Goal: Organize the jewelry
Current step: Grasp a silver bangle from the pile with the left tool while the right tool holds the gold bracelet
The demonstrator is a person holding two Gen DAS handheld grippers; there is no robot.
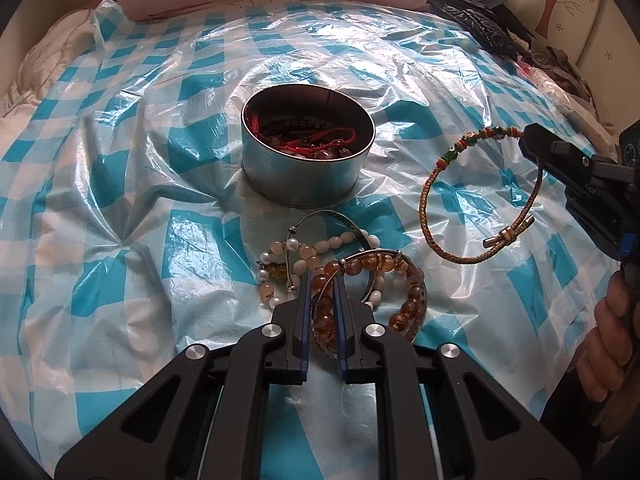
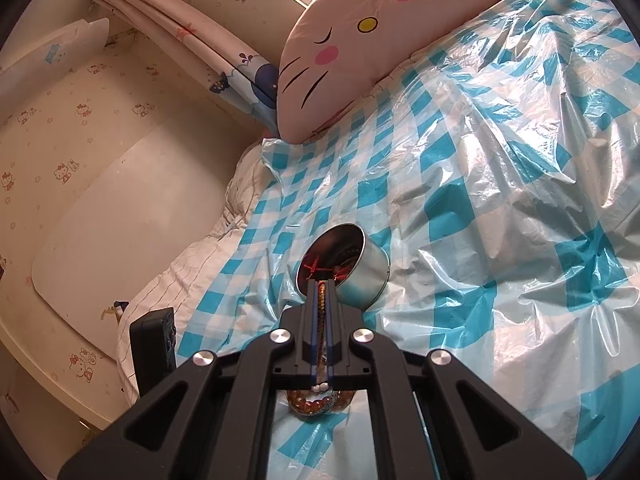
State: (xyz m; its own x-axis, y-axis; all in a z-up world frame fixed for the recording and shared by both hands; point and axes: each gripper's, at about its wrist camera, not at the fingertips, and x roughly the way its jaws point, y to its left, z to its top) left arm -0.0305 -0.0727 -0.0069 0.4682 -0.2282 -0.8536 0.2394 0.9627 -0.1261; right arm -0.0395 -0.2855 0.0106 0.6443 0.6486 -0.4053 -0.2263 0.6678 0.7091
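Item: round silver metal tin (image 1: 308,176) on the bed's blue-checked plastic sheet (image 1: 120,200), part-filled.

My right tongs (image 1: 528,142) clench a braided multicolour cord bracelet (image 1: 476,196), lifted for deposit.

My left tongs (image 1: 322,292) grip an amber bead bracelet (image 1: 328,320) in the loose pile just beside the tin.

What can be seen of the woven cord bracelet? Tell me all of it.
The woven cord bracelet is a thin braided loop in gold, green and red, with small coloured beads or knots along its top and two cord ends tipped with metal caps by a sliding knot. It hangs in the air, clear of the checked plastic sheet, pinched at its upper right in the shut right gripper.
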